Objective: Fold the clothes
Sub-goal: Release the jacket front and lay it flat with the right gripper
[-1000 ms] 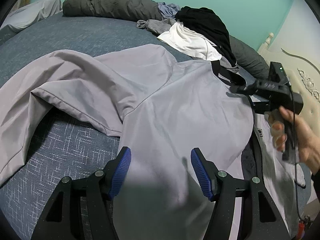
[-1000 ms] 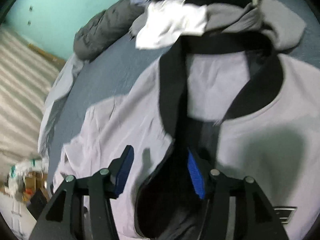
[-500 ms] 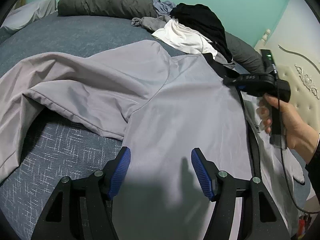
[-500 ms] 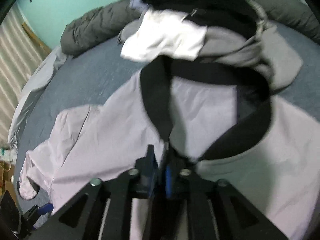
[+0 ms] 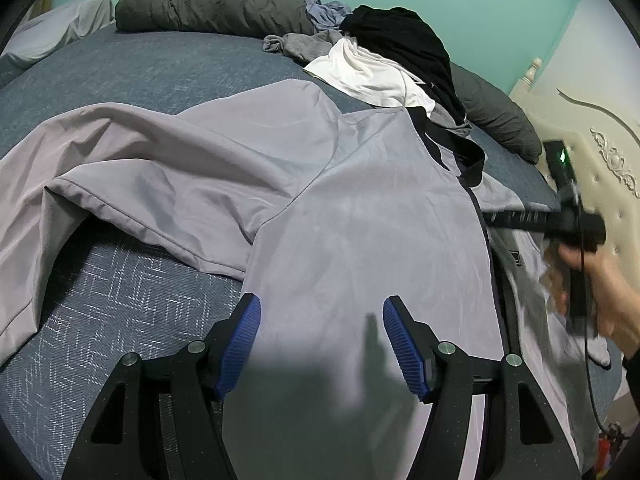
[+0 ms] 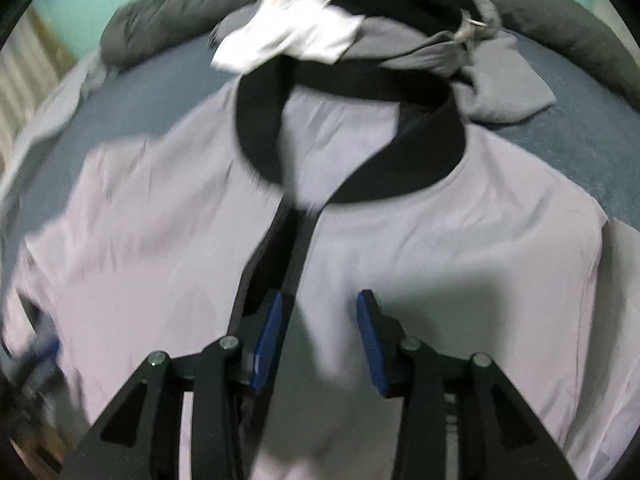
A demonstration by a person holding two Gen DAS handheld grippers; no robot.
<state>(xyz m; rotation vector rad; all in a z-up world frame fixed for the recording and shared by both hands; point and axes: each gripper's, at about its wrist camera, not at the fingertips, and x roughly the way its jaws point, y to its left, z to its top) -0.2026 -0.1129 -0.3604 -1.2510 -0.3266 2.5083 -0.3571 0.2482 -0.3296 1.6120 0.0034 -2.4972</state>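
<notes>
A light grey jacket (image 5: 360,216) with a black collar (image 6: 256,128) lies front up on the blue-grey bed (image 5: 132,68), its front panels (image 6: 460,248) closed along a dark zip line. One sleeve (image 5: 132,172) spreads out to the left. My left gripper (image 5: 320,340) is open and empty just above the jacket's lower front. My right gripper (image 6: 318,334) is open and empty over the chest, just right of the zip line; in the left wrist view it (image 5: 496,216) hovers at the jacket's right edge.
A pile of clothes lies at the head of the bed: a white garment (image 5: 368,76), a black one (image 5: 404,40), a grey hoodie (image 6: 492,80) and a dark grey duvet (image 5: 208,4). A cream headboard (image 5: 600,120) stands at the right.
My right gripper was shut on the jacket's front edge by the collar half a second ago; it has let go, opened and drawn back down the chest. The left gripper has barely moved.
</notes>
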